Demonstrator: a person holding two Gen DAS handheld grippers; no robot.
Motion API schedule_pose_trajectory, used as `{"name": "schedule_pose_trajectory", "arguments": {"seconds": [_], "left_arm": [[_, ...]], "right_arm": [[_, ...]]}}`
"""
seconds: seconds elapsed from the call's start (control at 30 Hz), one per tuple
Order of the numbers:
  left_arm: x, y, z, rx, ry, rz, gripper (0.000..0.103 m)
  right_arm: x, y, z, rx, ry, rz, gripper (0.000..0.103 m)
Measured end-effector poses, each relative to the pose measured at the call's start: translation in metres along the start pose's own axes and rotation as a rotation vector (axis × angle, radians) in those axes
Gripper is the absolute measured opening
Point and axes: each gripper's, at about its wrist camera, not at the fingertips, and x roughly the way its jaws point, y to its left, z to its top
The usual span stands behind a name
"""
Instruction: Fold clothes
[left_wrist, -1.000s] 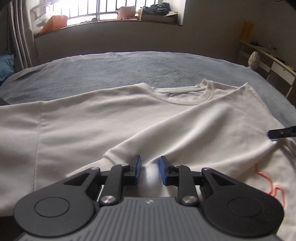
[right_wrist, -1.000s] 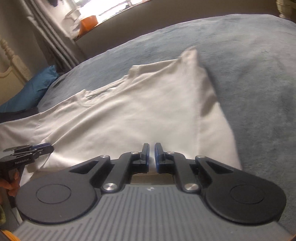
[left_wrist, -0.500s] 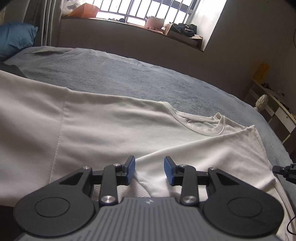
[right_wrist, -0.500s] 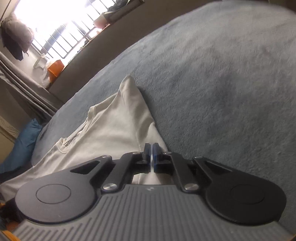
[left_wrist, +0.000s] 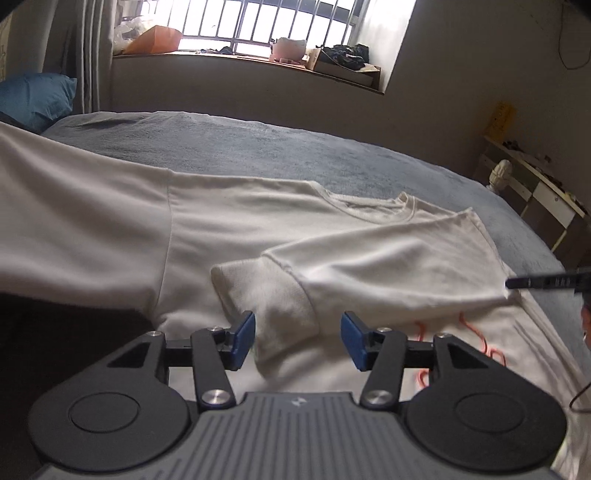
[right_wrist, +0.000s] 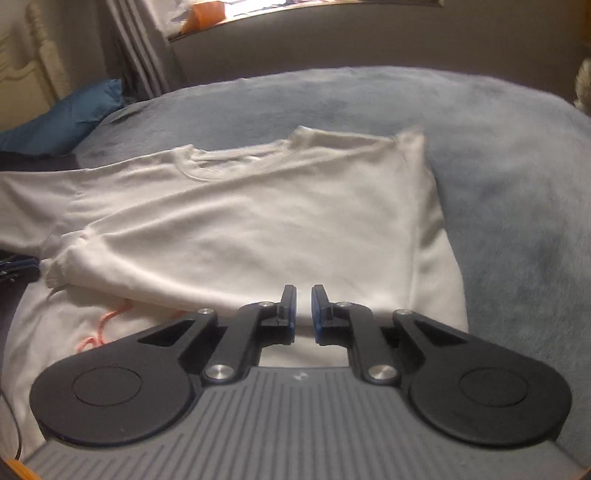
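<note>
A white sweatshirt (left_wrist: 229, 229) lies flat on the grey-blue bedspread (left_wrist: 280, 147), collar toward the window. One sleeve is folded across its chest, and the ribbed cuff (left_wrist: 273, 291) rests just ahead of my left gripper (left_wrist: 299, 338). That gripper's jaws are opening and wide apart, and the pads do not touch the cuff. My right gripper (right_wrist: 303, 312) hovers over the sweatshirt (right_wrist: 266, 221) near its side edge. Its jaws are opening, with a narrow gap and nothing pinched. A pink print (right_wrist: 103, 325) shows below the folded sleeve. The right gripper's tip (left_wrist: 546, 282) shows at the left view's right edge.
A blue pillow (left_wrist: 33, 99) lies at the head of the bed beside curtains (left_wrist: 88, 55). The window sill (left_wrist: 258, 59) holds a box and clutter. A low shelf unit (left_wrist: 532, 188) stands past the bed's right edge. Bare bedspread (right_wrist: 517, 184) stretches to the right of the sweatshirt.
My left jaws have spread and let go of the sleeve cuff, which now lies on the chest. My right jaws have parted slightly, and that view has swung back over the sweatshirt.
</note>
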Motion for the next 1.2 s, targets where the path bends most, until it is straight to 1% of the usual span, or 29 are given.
{"name": "schedule_pose_trajectory", "arguments": {"seconds": [0.03,0.1,0.17,0.2,0.23,0.27,0.3,0.33,0.37,0.4,0.47,0.5,0.57,0.63,0.7,0.8,0.9,0.93,0.97,1.03,1.07,1.1,1.13,1.2], "left_arm": [[0.000,-0.002,-0.006,0.015,0.007,0.002,0.053],[0.004,-0.003,-0.013,0.029,0.013,0.006,0.053],[0.009,-0.004,-0.016,0.045,0.002,0.023,0.053],[0.011,-0.005,-0.017,0.059,-0.009,0.043,0.053],[0.014,-0.006,-0.018,0.073,-0.016,0.052,0.053],[0.017,-0.006,-0.018,0.082,-0.017,0.051,0.053],[0.020,-0.006,-0.018,0.082,-0.017,0.051,0.053],[0.022,-0.005,-0.018,0.080,-0.017,0.052,0.052],[0.025,-0.005,-0.018,0.078,-0.016,0.053,0.052],[0.026,-0.004,-0.018,0.076,-0.018,0.050,0.051],[0.026,0.000,-0.018,0.074,-0.025,0.040,0.050],[0.027,0.002,-0.018,0.074,-0.030,0.037,0.049],[0.028,0.006,-0.019,0.074,-0.038,0.031,0.041],[0.032,0.009,-0.020,0.074,-0.042,0.022,0.039],[0.035,0.012,-0.020,0.075,-0.046,0.014,0.036],[0.038,0.014,-0.020,0.078,-0.051,0.006,0.028],[0.040,0.015,-0.020,0.070,-0.061,-0.005,0.018],[0.040,0.016,-0.020,0.064,-0.066,-0.010,0.012],[0.041,0.016,-0.020,0.063,-0.073,-0.011,0.010],[0.040,0.015,-0.019,0.065,-0.090,-0.010,0.008],[0.040,0.015,-0.019,0.066,-0.098,-0.010,0.008],[0.040,0.015,-0.017,0.070,-0.108,-0.008,0.008],[0.040,0.015,-0.015,0.074,-0.118,-0.005,0.007],[0.041,0.016,-0.009,0.082,-0.139,0.002,0.007]], "right_arm": [[-0.004,0.016,0.010,-0.062,0.008,0.027,0.010],[-0.003,0.056,0.030,-0.232,0.038,0.069,0.012],[0.003,0.101,0.047,-0.429,0.067,0.108,0.020],[0.009,0.126,0.055,-0.539,0.074,0.129,0.022],[0.015,0.146,0.061,-0.625,0.079,0.151,0.027],[0.025,0.169,0.067,-0.719,0.086,0.178,0.031],[0.035,0.191,0.073,-0.811,0.091,0.205,0.033],[0.046,0.208,0.076,-0.889,0.096,0.233,0.040],[0.058,0.224,0.078,-0.968,0.106,0.257,0.049],[0.070,0.239,0.080,-1.047,0.118,0.280,0.052],[0.093,0.261,0.079,-1.200,0.162,0.297,0.053],[0.106,0.268,0.080,-1.248,0.190,0.300,0.053],[0.129,0.278,0.085,-1.291,0.252,0.316,0.053],[0.147,0.287,0.088,-1.307,0.310,0.346,0.053],[0.160,0.293,0.089,-1.307,0.341,0.360,0.053],[0.173,0.293,0.090,-1.247,0.413,0.381,0.053],[0.176,0.284,0.096,-1.134,0.441,0.396,0.050],[0.176,0.281,0.098,-1.099,0.450,0.408,0.046],[0.175,0.278,0.099,-1.067,0.458,0.420,0.034],[0.168,0.274,0.097,-1.053,0.450,0.432,0.021],[0.163,0.273,0.095,-1.059,0.432,0.430,0.012],[0.158,0.271,0.094,-1.062,0.416,0.431,0.008],[0.154,0.269,0.097,-1.051,0.391,0.431,0.006],[0.146,0.263,0.105,-1.022,0.342,0.424,0.006]]}}
